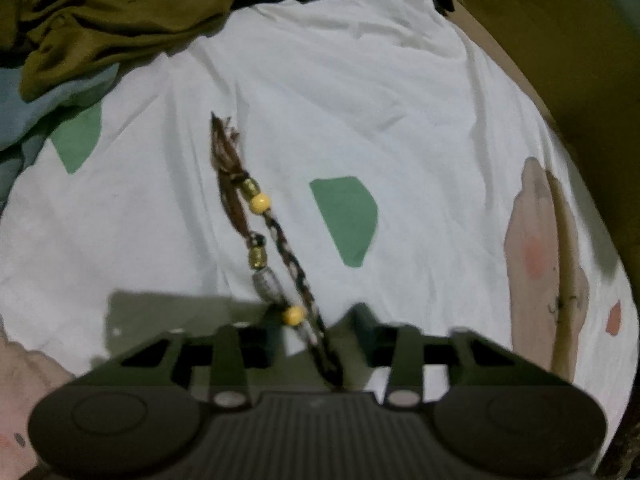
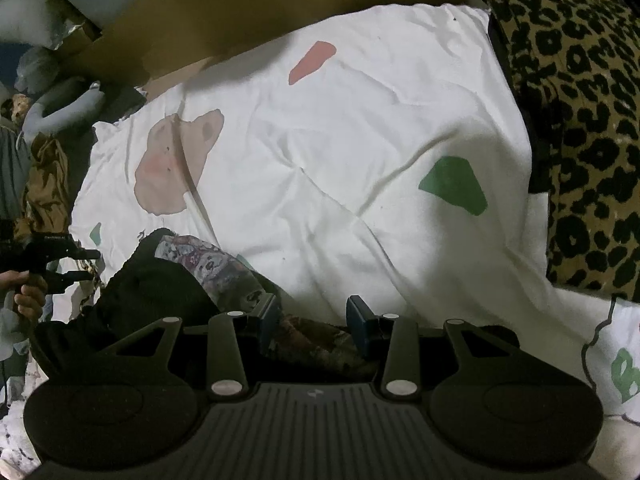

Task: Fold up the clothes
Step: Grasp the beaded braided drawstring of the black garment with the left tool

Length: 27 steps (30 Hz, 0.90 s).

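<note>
A dark garment point(image 2: 160, 300) with a floral patterned part point(image 2: 208, 260) lies bunched on the white bedsheet point(image 2: 360, 140). My right gripper point(image 2: 314, 318) is shut on a fold of it, and the fabric fills the gap between the blue pads point(image 2: 270, 316). A braided cord point(image 1: 280, 240) with yellow and gold beads and a brown tassel lies on the sheet point(image 1: 400, 120). It runs back between the fingers of my left gripper point(image 1: 316, 314), whose jaws stand apart around it without pinching. The left gripper point(image 2: 90, 266), held by a hand point(image 2: 28, 300), also shows at the left edge of the right wrist view.
An olive garment point(image 1: 100, 12) and a blue-grey cloth point(image 1: 40, 108) are heaped at the sheet's far left. A leopard-print cushion point(image 2: 580, 120) borders the right side. Brown cardboard point(image 2: 280, 8) lies beyond the sheet. More clutter point(image 2: 44, 184) sits at the left.
</note>
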### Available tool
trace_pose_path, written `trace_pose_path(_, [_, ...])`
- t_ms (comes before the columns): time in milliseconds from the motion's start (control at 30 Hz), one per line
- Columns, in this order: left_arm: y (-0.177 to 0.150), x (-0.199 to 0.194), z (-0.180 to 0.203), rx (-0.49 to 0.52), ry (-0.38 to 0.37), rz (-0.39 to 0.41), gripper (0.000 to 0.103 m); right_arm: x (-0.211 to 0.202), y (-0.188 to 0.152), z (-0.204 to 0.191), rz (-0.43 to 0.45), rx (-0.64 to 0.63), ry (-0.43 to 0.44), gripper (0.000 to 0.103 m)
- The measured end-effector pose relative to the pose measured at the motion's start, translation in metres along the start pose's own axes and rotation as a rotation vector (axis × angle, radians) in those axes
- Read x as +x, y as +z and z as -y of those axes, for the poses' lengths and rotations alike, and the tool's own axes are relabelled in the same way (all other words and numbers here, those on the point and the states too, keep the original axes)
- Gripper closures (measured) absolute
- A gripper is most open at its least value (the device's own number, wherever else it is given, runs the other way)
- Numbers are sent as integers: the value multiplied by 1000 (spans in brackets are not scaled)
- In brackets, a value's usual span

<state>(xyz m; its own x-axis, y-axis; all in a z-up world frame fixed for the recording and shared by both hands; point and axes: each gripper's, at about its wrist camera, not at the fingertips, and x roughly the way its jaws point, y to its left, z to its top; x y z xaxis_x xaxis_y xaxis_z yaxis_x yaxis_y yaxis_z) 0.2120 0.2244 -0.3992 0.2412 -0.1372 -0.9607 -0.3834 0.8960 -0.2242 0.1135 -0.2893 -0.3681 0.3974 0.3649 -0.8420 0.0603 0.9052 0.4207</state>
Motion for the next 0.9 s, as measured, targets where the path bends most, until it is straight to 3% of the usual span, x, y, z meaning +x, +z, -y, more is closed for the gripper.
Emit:
trace_pose_path(167, [-4,-1,0,-62,11,-39,87,3,-2,0,-3,13,3,58])
trace_pose_path(300, [-7,-1,7,-66,2,-69,79,2,-3,0,4,14,9,58])
trace_pose_path(567, [-10,2,15,-33,20,-65,80,4,-6,1,-8,30,13,57])
trace_pose_path(900, [-13,0,13,39,51,-69,98,-7,-10,-3,30,36,43,58])
